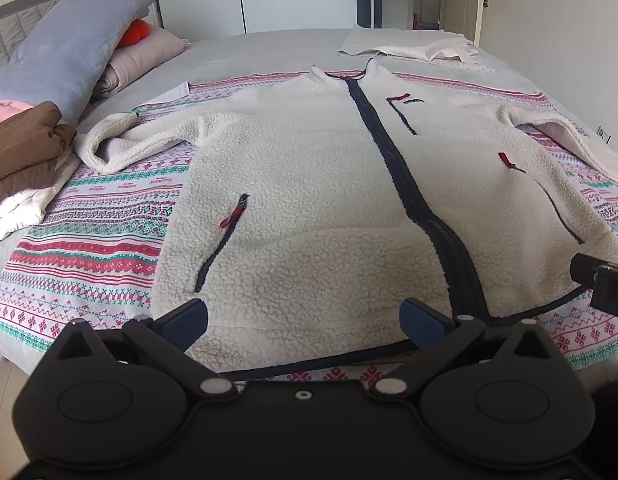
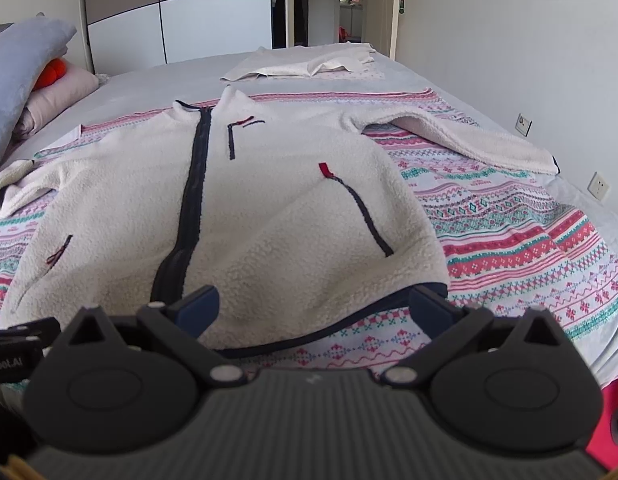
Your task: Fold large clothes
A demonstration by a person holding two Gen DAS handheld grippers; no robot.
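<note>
The left gripper (image 1: 303,314) is hovering low over the near hem (image 1: 309,364) of the fleece (image 1: 309,184), its jaws standing wide apart with nothing between them. The right gripper (image 2: 313,304) is hanging over the same hem's right-hand stretch, jaws likewise wide apart and holding nothing; the hem there is lifting slightly off the patterned sheet (image 2: 509,240). Part of the right gripper is showing at the right edge of the left wrist view, so the two are sitting near one another along the hem.

The fleece is lying face up and spread flat on the patterned sheet on the bed (image 1: 245,52), zip (image 1: 393,152) closed, collar pointing away. One sleeve (image 1: 121,140) is extending outward to the left, doubled at its cuff; the other sleeve (image 2: 469,140) is running out to the right.

Judgement: folding proper is not yet begun; the step in hand is approach to a first grasp. The next move is calling for each gripper to descend and close on fabric, likely at the hem corners or at a sleeve, taking both layers of the thick pile.

Further off, a white cloth (image 2: 309,66) is lying near the far side of the bed, and a bedding pile (image 1: 69,48) is resting at the left.
</note>
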